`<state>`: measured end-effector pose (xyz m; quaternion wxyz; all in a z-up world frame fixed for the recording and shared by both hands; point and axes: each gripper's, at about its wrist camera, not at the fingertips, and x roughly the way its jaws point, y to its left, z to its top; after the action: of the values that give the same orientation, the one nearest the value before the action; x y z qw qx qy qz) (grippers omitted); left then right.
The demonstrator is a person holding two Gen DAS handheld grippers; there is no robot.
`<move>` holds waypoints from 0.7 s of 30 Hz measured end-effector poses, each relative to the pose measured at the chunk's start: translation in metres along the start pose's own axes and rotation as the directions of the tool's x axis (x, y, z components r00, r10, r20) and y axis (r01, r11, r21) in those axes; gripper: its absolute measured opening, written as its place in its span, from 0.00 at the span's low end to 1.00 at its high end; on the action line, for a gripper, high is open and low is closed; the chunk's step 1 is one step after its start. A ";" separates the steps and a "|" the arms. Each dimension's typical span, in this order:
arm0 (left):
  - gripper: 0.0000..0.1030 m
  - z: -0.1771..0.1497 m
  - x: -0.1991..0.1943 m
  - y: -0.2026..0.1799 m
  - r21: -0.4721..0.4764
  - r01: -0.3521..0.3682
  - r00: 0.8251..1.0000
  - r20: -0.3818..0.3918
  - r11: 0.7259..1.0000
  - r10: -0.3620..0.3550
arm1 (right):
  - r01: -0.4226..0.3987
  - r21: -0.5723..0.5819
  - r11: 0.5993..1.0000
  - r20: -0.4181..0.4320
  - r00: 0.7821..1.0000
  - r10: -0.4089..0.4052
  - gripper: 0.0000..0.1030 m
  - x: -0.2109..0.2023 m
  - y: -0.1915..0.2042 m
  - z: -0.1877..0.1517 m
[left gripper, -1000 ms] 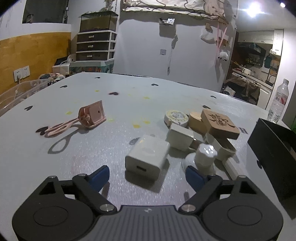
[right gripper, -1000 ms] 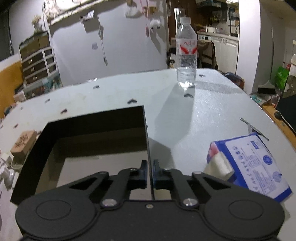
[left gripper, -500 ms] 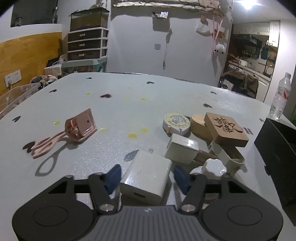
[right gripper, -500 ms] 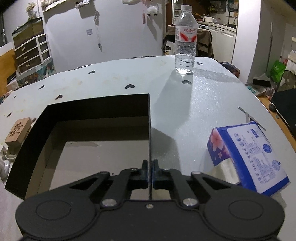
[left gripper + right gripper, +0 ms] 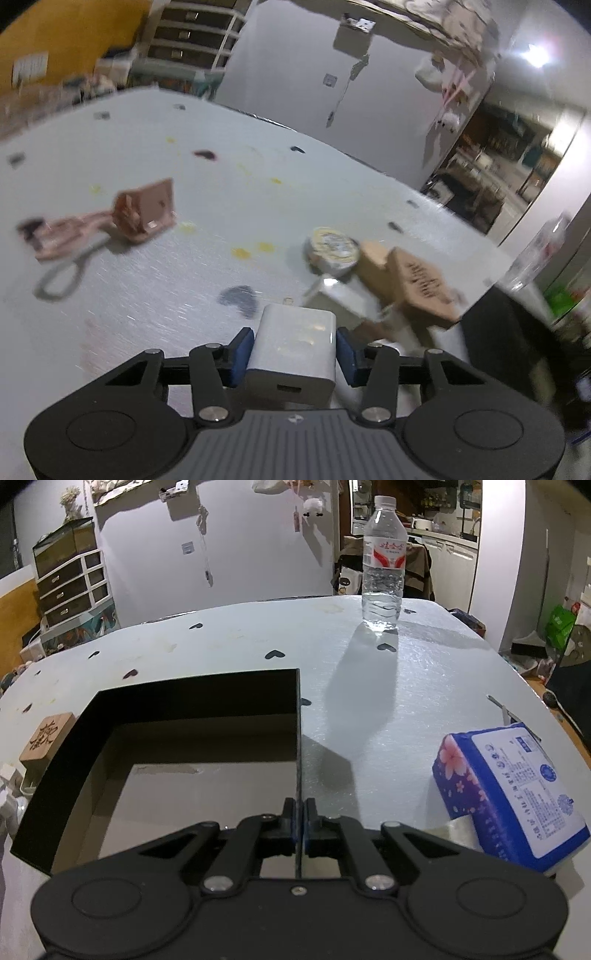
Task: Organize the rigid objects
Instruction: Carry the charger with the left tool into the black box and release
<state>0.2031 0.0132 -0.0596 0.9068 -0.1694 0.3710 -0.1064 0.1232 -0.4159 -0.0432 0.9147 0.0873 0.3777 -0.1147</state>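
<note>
Left gripper (image 5: 294, 352) clamped on white charger (image 5: 293, 345) above counter (image 5: 155, 280); right gripper (image 5: 299, 821) pinched shut on black box (image 5: 297, 720) wall.

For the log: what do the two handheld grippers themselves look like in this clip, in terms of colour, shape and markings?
Both are matte black. The left gripper has a ribbed grey body with a small logo, round discs on both sides, angled linkage arms with silver pivot screws, and blue finger pads. The right gripper has the same discs, linkage and silver screws, but a smooth black body; its pads show only a thin blue edge. No cables, sleeves or hands are visible.
</note>
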 end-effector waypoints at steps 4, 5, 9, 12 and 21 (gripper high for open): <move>0.46 0.010 -0.004 -0.017 -0.061 0.079 0.997 0.004 0.995 -0.079 | -0.007 0.005 1.000 0.007 1.000 0.007 0.05 -0.002 0.001 -0.003; 0.46 0.012 -0.006 -0.023 -0.063 0.099 0.995 0.011 0.993 -0.099 | -0.009 0.011 1.000 0.009 1.000 0.009 0.05 -0.002 0.000 -0.003; 0.46 0.020 -0.015 -0.056 -0.031 0.166 0.985 0.052 0.986 -0.164 | -0.005 0.007 1.000 0.013 1.000 0.005 0.05 -0.002 0.000 -0.004; 0.46 0.022 -0.014 -0.084 -0.020 0.232 0.972 0.038 0.973 -0.231 | -0.020 0.015 1.000 0.015 1.000 0.020 0.05 -0.002 0.000 -0.003; 0.46 0.020 0.033 -0.180 -0.013 0.336 0.938 -0.092 0.942 -0.335 | -0.040 0.051 0.998 0.012 0.999 0.039 0.05 0.003 0.001 0.001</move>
<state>0.2286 -0.1583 0.0023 0.8574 -0.2238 0.3783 -0.2676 0.1267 -0.4160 -0.0445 0.9163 0.1175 0.3677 -0.1069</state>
